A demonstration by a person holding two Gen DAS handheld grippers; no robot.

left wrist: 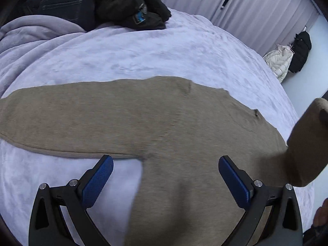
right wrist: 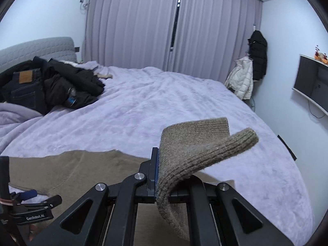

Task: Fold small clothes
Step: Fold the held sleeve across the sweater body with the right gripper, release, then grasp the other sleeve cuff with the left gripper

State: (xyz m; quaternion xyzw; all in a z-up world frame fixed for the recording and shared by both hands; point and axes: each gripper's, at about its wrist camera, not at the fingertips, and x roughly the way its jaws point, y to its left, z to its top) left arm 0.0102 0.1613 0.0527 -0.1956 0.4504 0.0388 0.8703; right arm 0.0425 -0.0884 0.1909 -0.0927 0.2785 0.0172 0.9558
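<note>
A taupe knit sweater point(left wrist: 143, 119) lies flat on the lavender bed cover point(left wrist: 143, 57), one sleeve stretched out to the left. My left gripper point(left wrist: 165, 158) hovers open over the sweater's body near the armpit, with nothing between its blue pads point(left wrist: 98, 182). The sweater's other sleeve point(left wrist: 303, 143) rises off the bed at the right edge. In the right wrist view my right gripper point(right wrist: 158, 155) is shut on that sleeve's ribbed cuff point(right wrist: 196, 143), which curls over above the fingers. The rest of the sweater point(right wrist: 71, 168) lies below and to the left.
Dark jeans point(right wrist: 22, 90) and a black jacket point(right wrist: 71, 86) are piled at the bed's far left. Closed curtains point(right wrist: 164, 30) hang behind the bed. A white and a black coat point(right wrist: 246, 71) hang on the right wall near a shelf point(right wrist: 309, 84). A hand point(left wrist: 321, 213) shows at the right edge.
</note>
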